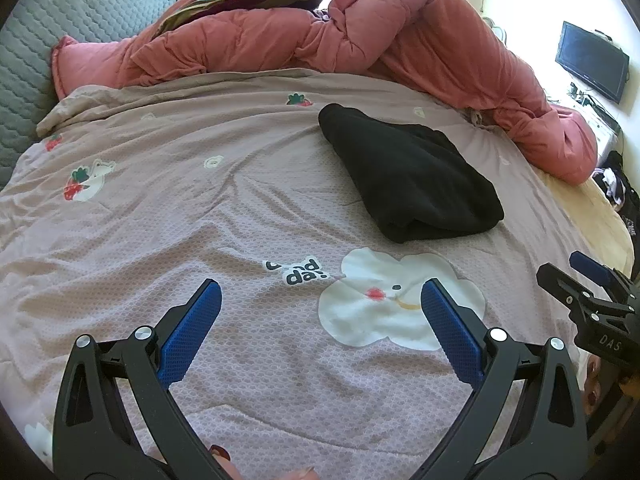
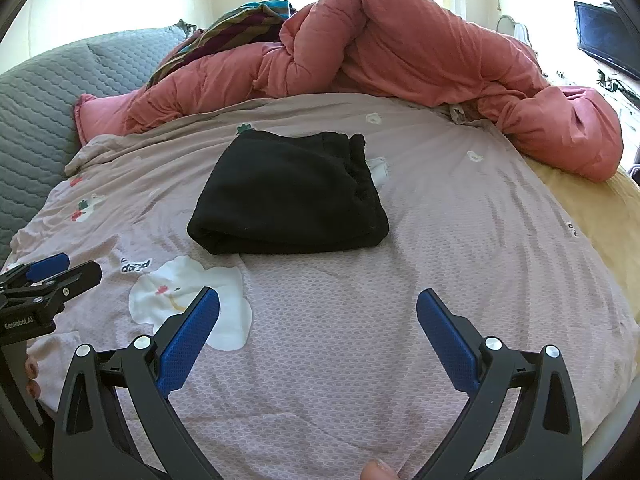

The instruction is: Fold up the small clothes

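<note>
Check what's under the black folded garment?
The black garment lies on the pink printed bed cover. A strawberry print peeks out at its far edge. Anything beneath its folds is hidden.

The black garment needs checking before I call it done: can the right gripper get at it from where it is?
Probably yes. The right gripper is open and empty, the black garment lies straight ahead, and only bare bedspread lies between them.

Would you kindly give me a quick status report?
Left gripper and right gripper open, empty. Black garment folded on bedspread. Nothing in the way.
</note>
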Demonstrator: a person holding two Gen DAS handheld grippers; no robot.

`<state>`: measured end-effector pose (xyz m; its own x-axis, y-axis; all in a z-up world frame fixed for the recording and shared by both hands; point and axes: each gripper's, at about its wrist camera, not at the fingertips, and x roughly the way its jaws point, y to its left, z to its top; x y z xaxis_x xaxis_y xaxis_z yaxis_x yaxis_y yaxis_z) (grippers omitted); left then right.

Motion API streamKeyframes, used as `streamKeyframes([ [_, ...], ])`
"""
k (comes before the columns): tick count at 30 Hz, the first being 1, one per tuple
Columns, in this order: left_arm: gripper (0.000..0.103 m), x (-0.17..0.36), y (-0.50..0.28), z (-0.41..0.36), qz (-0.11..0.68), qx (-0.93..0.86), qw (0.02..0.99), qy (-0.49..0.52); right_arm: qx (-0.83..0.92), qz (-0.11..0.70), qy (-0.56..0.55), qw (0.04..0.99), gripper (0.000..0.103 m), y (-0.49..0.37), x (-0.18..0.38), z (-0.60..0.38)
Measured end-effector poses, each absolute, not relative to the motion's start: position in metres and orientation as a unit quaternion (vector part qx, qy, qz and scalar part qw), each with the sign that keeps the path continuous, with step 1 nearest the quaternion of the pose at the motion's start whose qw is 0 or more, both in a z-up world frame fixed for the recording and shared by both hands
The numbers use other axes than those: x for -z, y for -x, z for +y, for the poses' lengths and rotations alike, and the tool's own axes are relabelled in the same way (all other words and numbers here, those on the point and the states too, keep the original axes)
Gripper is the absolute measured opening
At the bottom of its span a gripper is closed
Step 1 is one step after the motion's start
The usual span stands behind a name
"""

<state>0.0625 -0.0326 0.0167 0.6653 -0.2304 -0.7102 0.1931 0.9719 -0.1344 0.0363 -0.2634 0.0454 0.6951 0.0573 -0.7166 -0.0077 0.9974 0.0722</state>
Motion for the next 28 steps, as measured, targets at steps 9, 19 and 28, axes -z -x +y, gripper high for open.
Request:
streamKeyframes([
  [9,0.094,-0.017,-0.061,-0.034,0.396,0.135,0.908,0.027,0.009,0.389,-0.033,0.921,0.099,-0.036,-0.048,-0.273],
  [19,0.094,-0.017,-0.068,-0.008,0.412,0.101,0.904,0.045,0.179,0.371,-0.06,0.909,0.099,0.014,-0.05,-0.356],
  [28,0.094,-0.015,-0.125,0.145,0.424,-0.074,0.899,0.081,0.478,0.385,-0.167,0.772,0.099,0.129,-0.017,-0.565],
])
